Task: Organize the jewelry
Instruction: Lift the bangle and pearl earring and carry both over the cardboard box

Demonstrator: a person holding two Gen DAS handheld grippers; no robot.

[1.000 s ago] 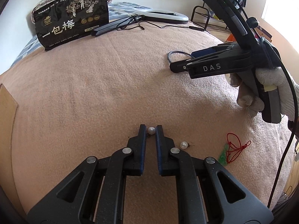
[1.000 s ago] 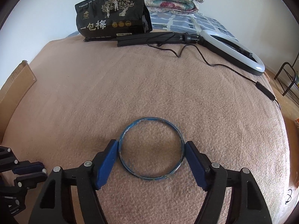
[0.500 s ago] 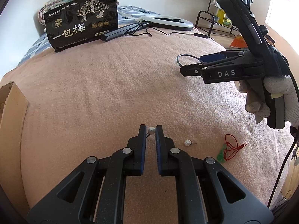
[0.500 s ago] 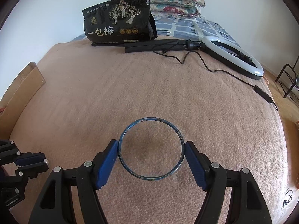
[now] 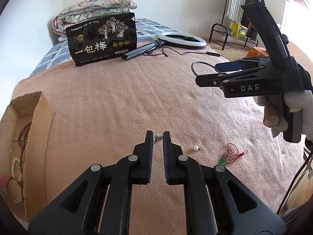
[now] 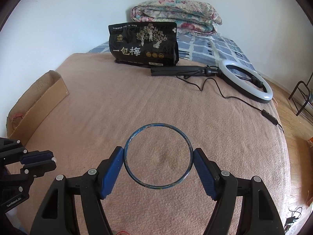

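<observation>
My left gripper (image 5: 158, 136) is shut on a small pearl earring (image 5: 158, 136), held above the pink blanket. A second pearl earring (image 5: 196, 148) lies on the blanket just to its right, and a red string with a green charm (image 5: 231, 154) lies further right. My right gripper (image 6: 158, 157) is shut on a thin blue bangle (image 6: 158, 125), pads pressing its two sides, also lifted off the blanket. In the left wrist view the right gripper (image 5: 207, 72) hangs at upper right in a gloved hand. The left gripper (image 6: 52, 159) shows at the left edge of the right wrist view.
An open cardboard box (image 5: 42, 105) with bead strings inside sits at the left blanket edge, also the box (image 6: 49, 96). At the back stand a black snack bag (image 6: 143, 44), a ring light with cable (image 6: 245, 82) and a folded quilt (image 6: 176, 15). A metal rack (image 5: 230, 37) stands beyond the bed.
Both grippers have risen off the blanket with their loads; the bag and ring light sit lower in both views, and the cardboard box has come into sight at the left.
</observation>
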